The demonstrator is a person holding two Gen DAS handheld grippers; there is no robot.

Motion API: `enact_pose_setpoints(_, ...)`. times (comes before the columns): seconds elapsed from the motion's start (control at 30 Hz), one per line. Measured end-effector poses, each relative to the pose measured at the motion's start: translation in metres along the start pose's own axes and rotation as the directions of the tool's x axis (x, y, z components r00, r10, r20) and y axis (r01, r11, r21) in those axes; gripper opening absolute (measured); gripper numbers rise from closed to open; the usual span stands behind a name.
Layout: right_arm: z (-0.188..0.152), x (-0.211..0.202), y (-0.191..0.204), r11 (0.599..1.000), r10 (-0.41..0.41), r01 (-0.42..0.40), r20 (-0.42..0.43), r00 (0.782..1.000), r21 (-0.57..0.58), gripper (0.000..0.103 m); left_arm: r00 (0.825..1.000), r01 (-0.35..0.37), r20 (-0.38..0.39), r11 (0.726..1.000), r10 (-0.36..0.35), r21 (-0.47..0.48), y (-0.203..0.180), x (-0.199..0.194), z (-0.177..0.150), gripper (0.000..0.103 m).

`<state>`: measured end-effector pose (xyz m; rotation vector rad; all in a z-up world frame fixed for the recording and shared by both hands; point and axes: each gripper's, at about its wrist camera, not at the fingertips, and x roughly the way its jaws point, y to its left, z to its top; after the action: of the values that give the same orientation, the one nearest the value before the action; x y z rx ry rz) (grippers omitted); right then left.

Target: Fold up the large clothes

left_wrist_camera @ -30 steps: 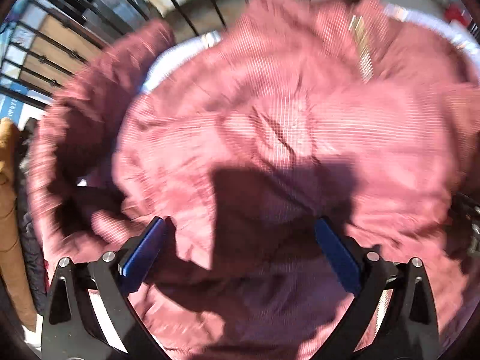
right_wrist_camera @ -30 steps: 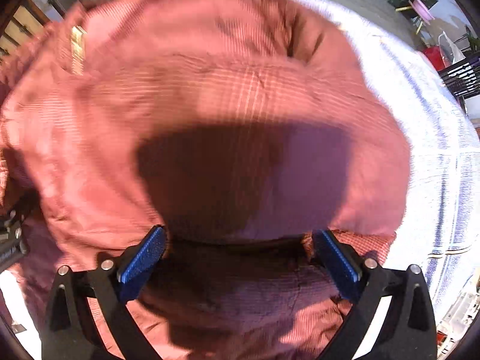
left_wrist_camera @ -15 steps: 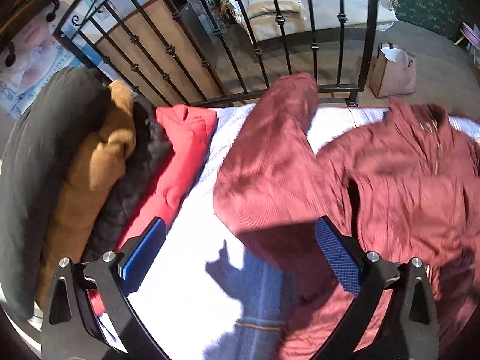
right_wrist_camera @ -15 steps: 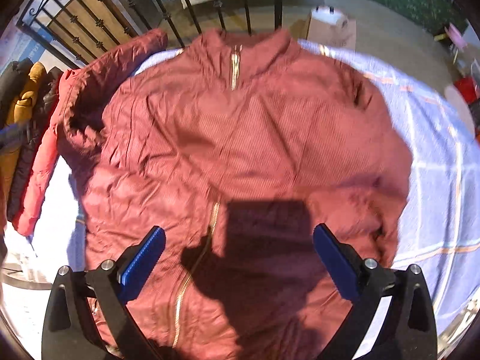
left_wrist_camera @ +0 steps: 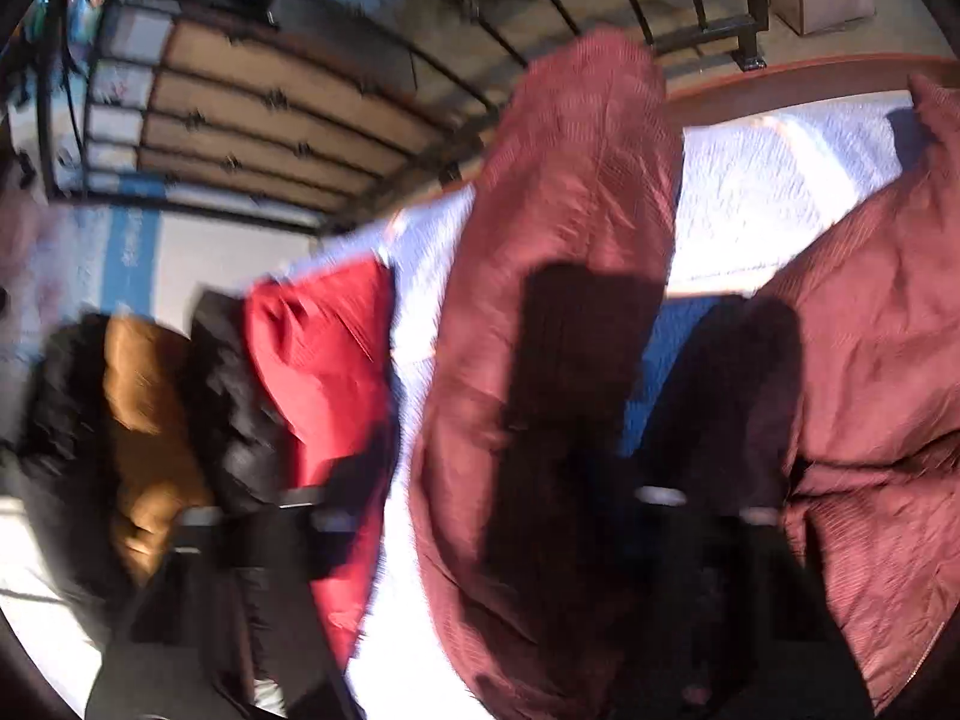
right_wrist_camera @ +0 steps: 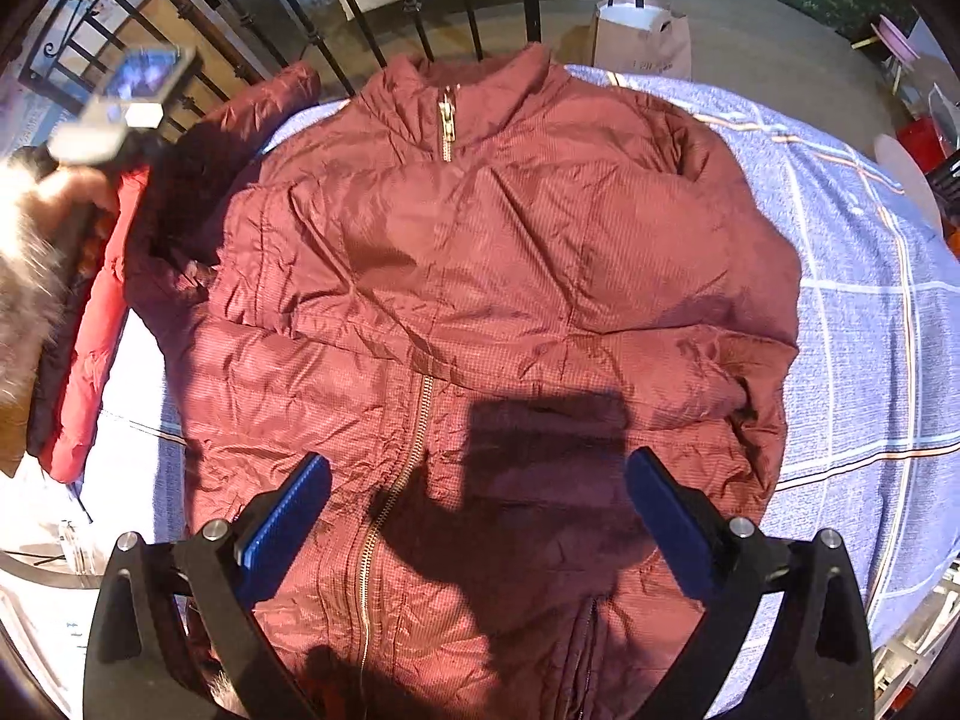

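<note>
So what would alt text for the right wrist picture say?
A maroon jacket lies zipped and front-up on a blue checked bedspread, one sleeve folded across its chest. The right tool hovers open above the hem, its shadow on the fabric; black railings stand behind.

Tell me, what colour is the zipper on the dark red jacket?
Gold. The zipper runs down the front of the jacket, clearest in the right wrist view.

text: none legible | labels: none | brands: none

Left gripper [left_wrist_camera: 480, 504] now over the jacket's sleeve [left_wrist_camera: 558, 276], jaws closing around it.
</note>
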<state>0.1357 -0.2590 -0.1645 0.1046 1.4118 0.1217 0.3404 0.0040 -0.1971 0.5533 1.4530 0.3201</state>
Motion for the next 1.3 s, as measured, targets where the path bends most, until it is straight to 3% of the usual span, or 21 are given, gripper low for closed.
enact_pose_setpoints(0.07,-0.001,0.0,-0.002,1.0,0.005,-0.005,-0.001,1.0,0.002,0.097,0.998,0.055,0.002,0.998,-0.055,-0.034,0.013,0.007,-0.007,0.018)
enact_pose_setpoints(0.13,-0.001,0.001,-0.006,1.0,0.003,-0.003,0.006,1.0,0.01,0.097,0.989,0.149,0.034,0.982,-0.146,-0.119,0.041,0.004,-0.016,0.01)
enact_pose_setpoints(0.2,-0.003,0.0,-0.011,1.0,0.0,-0.001,0.016,1.0,0.023,0.097,0.957,0.286,0.109,0.933,-0.268,-0.221,0.074,-0.009,-0.024,0.007)
enact_pose_setpoints(0.23,-0.004,-0.001,-0.014,0.999,-0.002,0.001,0.022,1.0,0.035,0.097,0.939,0.333,0.163,0.915,-0.302,-0.227,0.083,-0.023,-0.027,0.006)
enact_pose_setpoints(0.3,-0.007,0.0,-0.022,0.998,-0.001,0.0,0.03,1.0,0.063,0.097,0.901,0.356,0.306,0.927,-0.306,-0.12,0.077,-0.069,-0.038,0.006)
enact_pose_setpoints(0.37,-0.01,0.001,-0.031,0.996,-0.01,0.008,0.019,1.0,0.089,0.097,0.833,0.376,0.43,0.926,-0.347,0.02,0.05,-0.122,-0.06,0.006)
enact_pose_setpoints(0.4,-0.012,0.002,-0.034,0.995,-0.012,0.011,0.014,1.0,0.096,0.097,0.773,0.418,0.485,0.903,-0.409,0.095,0.033,-0.15,-0.077,0.006)
enact_pose_setpoints(0.43,-0.014,0.002,-0.038,0.994,-0.014,0.013,0.008,1.0,0.104,0.097,0.73,0.433,0.522,0.889,-0.442,0.148,0.017,-0.167,-0.093,0.007)
enact_pose_setpoints(0.47,-0.016,0.002,-0.043,0.993,-0.012,0.012,0.001,1.0,0.119,0.097,0.703,0.421,0.547,0.886,-0.454,0.194,-0.001,-0.178,-0.107,0.01)
enact_pose_setpoints(0.5,-0.017,0.001,-0.047,0.991,-0.007,0.007,-0.002,1.0,0.133,0.097,0.712,0.391,0.542,0.893,-0.446,0.22,-0.019,-0.179,-0.116,0.011)
enact_pose_setpoints(0.57,-0.021,-0.001,-0.06,0.982,0.022,-0.022,0.001,1.0,0.186,0.097,0.799,0.34,0.415,0.896,-0.436,0.286,-0.065,-0.156,-0.121,0.031)
enact_pose_setpoints(0.6,-0.023,-0.001,-0.065,0.978,0.028,-0.027,-0.002,1.0,0.206,0.097,0.834,0.332,0.345,0.891,-0.431,0.311,-0.084,-0.14,-0.123,0.038)
enact_pose_setpoints(0.67,-0.027,0.002,-0.079,0.964,0.038,-0.032,-0.018,0.999,0.265,0.097,0.856,0.321,0.285,0.875,-0.432,0.362,-0.112,-0.118,-0.13,0.063)
enact_pose_setpoints(0.7,-0.029,0.004,-0.084,0.957,0.046,-0.038,-0.023,0.999,0.288,0.097,0.879,0.239,0.294,0.88,-0.376,0.41,-0.129,-0.112,-0.138,0.067)
enact_pose_setpoints(0.73,-0.032,0.005,-0.089,0.95,0.058,-0.048,-0.024,0.998,0.309,0.097,0.889,0.172,0.317,0.882,-0.331,0.438,-0.138,-0.11,-0.145,0.072)
enact_pose_setpoints(0.77,-0.034,0.006,-0.094,0.945,0.068,-0.058,-0.019,0.998,0.323,0.097,0.889,0.14,0.333,0.88,-0.314,0.455,-0.142,-0.11,-0.15,0.078)
enact_pose_setpoints(0.83,-0.034,0.007,-0.099,0.944,0.055,-0.051,-0.005,0.998,0.327,0.097,0.883,0.157,0.337,0.88,-0.329,0.447,-0.141,-0.116,-0.157,0.08)
enact_pose_setpoints(0.97,-0.02,0.008,-0.105,0.947,0.037,-0.045,0.031,0.999,0.318,0.096,0.837,0.301,0.339,0.879,-0.429,0.369,-0.121,-0.144,-0.165,0.086)
enact_pose_setpoints(1.13,0.017,-0.004,-0.091,0.963,0.045,-0.077,0.126,0.991,0.259,0.094,0.782,0.399,0.426,0.89,-0.455,0.219,-0.074,-0.157,-0.189,0.087)
enact_pose_setpoints(1.2,0.035,-0.009,-0.072,0.982,0.036,-0.067,0.17,0.985,0.177,0.094,0.785,0.404,0.46,0.906,-0.415,0.127,-0.052,-0.155,-0.186,0.087)
enact_pose_setpoints(1.3,0.058,-0.002,-0.033,1.0,0.003,-0.006,0.199,0.98,0.016,0.094,0.82,0.374,0.451,0.926,-0.354,0.048,-0.041,-0.143,-0.16,0.087)
